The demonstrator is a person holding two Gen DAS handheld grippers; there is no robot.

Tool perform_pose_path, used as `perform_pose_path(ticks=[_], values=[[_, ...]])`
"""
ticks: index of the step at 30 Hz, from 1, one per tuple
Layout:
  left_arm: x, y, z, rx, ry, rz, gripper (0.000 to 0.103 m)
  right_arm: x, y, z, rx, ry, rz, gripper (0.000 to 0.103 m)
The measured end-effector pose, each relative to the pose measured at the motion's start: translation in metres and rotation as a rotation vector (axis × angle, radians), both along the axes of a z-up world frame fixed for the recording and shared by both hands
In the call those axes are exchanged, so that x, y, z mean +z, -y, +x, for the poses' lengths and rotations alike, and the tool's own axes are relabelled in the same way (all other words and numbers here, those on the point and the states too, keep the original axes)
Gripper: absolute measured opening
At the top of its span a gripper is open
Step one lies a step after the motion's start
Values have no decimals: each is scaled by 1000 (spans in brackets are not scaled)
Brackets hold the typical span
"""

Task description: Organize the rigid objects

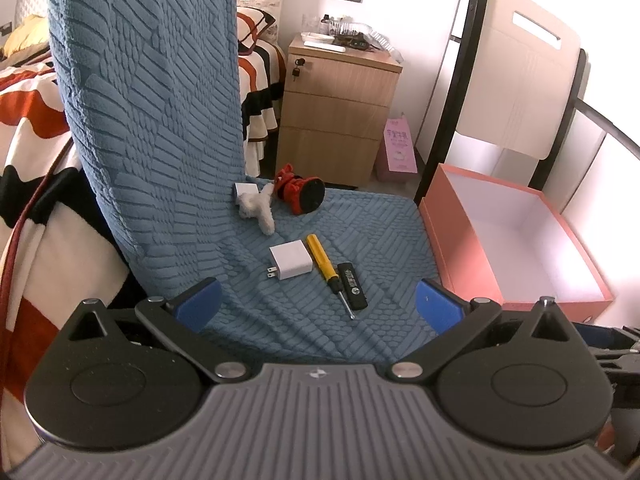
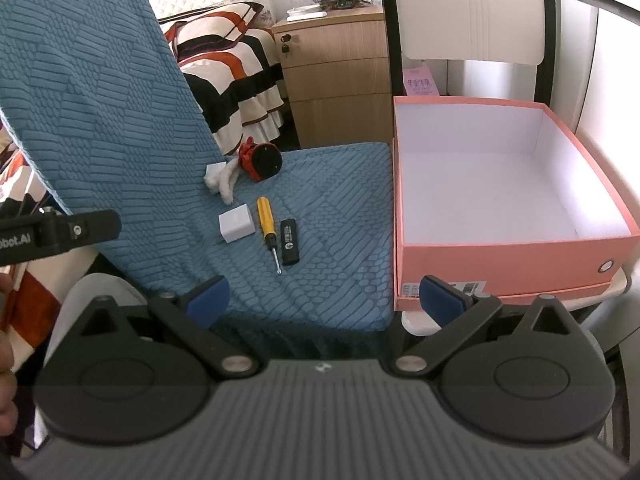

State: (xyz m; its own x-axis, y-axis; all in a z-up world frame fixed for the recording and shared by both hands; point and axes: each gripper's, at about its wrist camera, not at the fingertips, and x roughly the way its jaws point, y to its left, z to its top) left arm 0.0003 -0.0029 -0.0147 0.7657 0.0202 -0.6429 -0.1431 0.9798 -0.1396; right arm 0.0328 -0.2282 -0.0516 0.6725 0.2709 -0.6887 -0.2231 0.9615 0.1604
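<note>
Both grippers hang back from a chair [image 1: 340, 232] draped in a blue textured cover, and both are empty. The left gripper [image 1: 318, 304] has its blue fingers [image 1: 200, 304] spread wide, with nothing between them; the right gripper [image 2: 326, 300] is the same, fingers [image 2: 210, 300] wide apart and clear of everything.

On the seat three things lie side by side in a short row. A white charger [image 1: 291, 261] sits on the left with its plug prongs toward the left camera. Just beside it lies a screwdriver [image 1: 326, 270] with a yellow handle, its metal tip pointing toward the cameras. Next to that, close along the shaft, lies a black lighter [image 1: 352, 286] — whether the two touch I cannot tell.

Farther back, where the seat meets the backrest, a red toy [image 1: 300, 192] with a black round face lies on its side. A white fluffy piece [image 1: 258, 208] lies against it, and a small white block [image 1: 245, 190] sits behind that, at the fold of the cover.

To the right of the seat stands an open pink box [image 2: 500, 258] with a white inside — nothing shows in it. It rests on a second, pale chair [image 2: 468, 12]. Behind are a wooden drawer cabinet [image 1: 336, 116] and a bed [image 1: 24, 92] with a striped blanket.

In the right wrist view the left gripper's black body [image 2: 60, 232] shows at the left edge.
</note>
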Motion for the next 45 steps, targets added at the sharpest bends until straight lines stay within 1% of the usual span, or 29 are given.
perform_pose_path(ticks=[17, 20, 25, 32, 35, 38, 40, 43, 45], values=[[-6, 0, 3, 3, -18, -7, 103, -2, -2, 1, 8, 0, 0, 103], [-11, -2, 5, 3, -29, -15, 103, -5, -4, 3, 5, -9, 1, 103], [-16, -6, 12, 24, -18, -9, 103, -14, -6, 13, 20, -31, 7, 103], [-24, -10, 20, 26, -41, -11, 103, -21, -8, 20, 22, -48, 8, 103], [-30, -12, 26, 27, -43, -19, 103, -25, -7, 24, 20, -57, 16, 103], [-39, -15, 36, 30, -47, -35, 103, -28, -14, 29, 42, -46, -9, 103], [-47, -17, 44, 40, -61, -27, 103, -30, -19, 33, 51, -36, -21, 103], [-60, -21, 56, 54, -69, -13, 103, -33, -23, 42, 27, -42, -22, 103], [-68, -26, 63, 62, -72, -16, 103, -36, -27, 47, 48, -42, -20, 103]])
